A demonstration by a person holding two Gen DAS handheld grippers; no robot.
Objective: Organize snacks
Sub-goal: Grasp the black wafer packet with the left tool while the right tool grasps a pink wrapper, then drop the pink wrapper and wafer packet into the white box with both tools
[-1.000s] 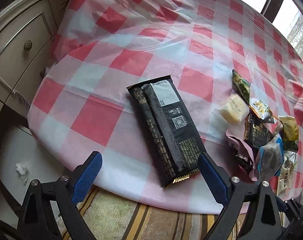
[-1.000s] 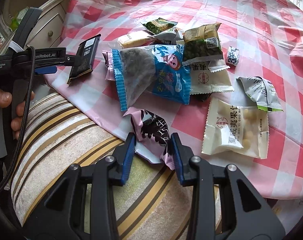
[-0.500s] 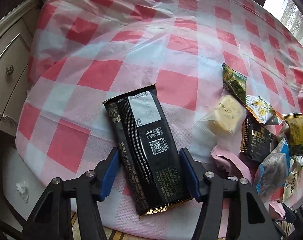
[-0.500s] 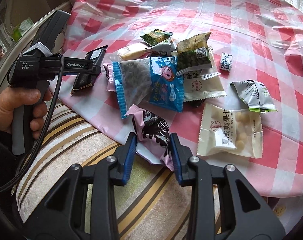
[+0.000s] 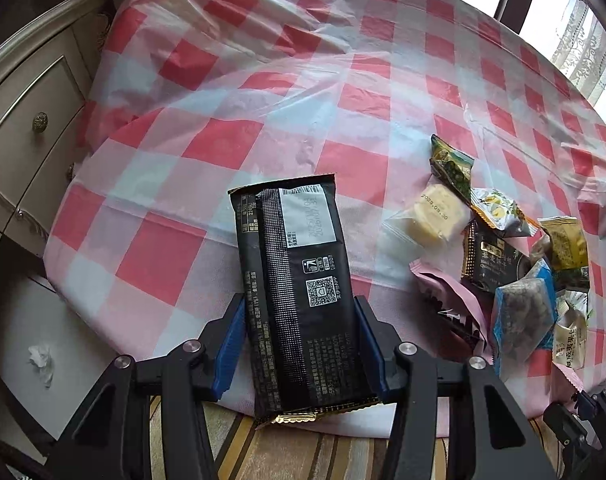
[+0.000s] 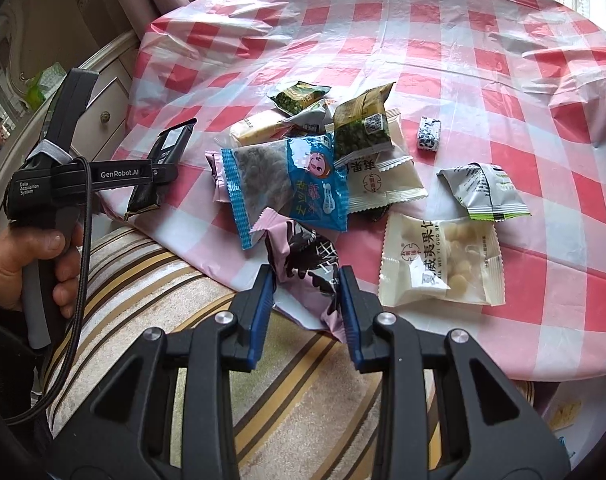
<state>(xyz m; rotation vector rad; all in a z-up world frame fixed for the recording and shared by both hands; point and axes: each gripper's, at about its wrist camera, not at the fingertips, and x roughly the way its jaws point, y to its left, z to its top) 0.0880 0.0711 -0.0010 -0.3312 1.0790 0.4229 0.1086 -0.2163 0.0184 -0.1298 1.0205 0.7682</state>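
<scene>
My left gripper is shut on a long black snack pack, gripping its near half at the table's front edge; the pack also shows in the right wrist view. My right gripper is shut on a pink-and-black wrapper, held just above the table edge. A pile of snacks lies in the middle: a blue bag, a green-gold packet, a white nut bag and a grey-green packet.
The round table wears a red-and-white checked cloth. A cream drawer cabinet stands at the left. A striped cushion lies below the table's near edge. A small blue-white sweet lies apart from the pile.
My left gripper moved forward over the black pack and closed on it. My right gripper kept its hold on the pink wrapper and lifted slightly.
</scene>
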